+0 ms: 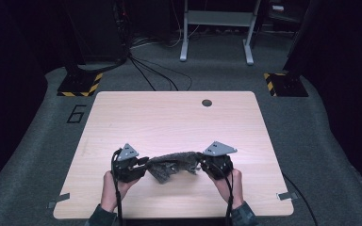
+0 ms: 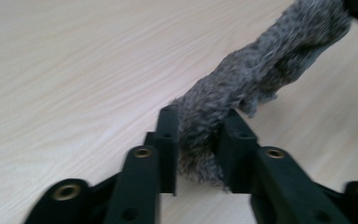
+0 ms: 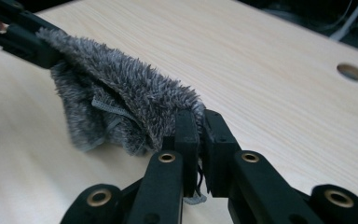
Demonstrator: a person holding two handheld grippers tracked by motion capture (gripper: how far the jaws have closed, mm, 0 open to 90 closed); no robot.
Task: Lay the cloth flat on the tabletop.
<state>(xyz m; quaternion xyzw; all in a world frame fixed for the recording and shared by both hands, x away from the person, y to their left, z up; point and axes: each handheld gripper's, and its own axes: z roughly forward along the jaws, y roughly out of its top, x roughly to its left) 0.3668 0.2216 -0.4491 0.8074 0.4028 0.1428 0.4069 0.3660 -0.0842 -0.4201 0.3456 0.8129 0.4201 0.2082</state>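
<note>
Grey fuzzy cloth (image 1: 172, 164) is hanging between both claws, low centre of the high view, sagging just over the tabletop (image 1: 169, 117). Left claw (image 2: 198, 140) is clamping one bunched end, and right claw (image 3: 199, 135) is pinching the other edge tight. Likely spreading or folding it: both grips should be staying firm, pulling evenly so neither end slips.

A grey fuzzy cloth (image 1: 172, 165) hangs stretched between the left gripper (image 1: 143, 163) and the right gripper (image 1: 201, 162), near the table's (image 1: 179, 117) front edge. A hand (image 1: 114, 186) holds each gripper from below.
</note>
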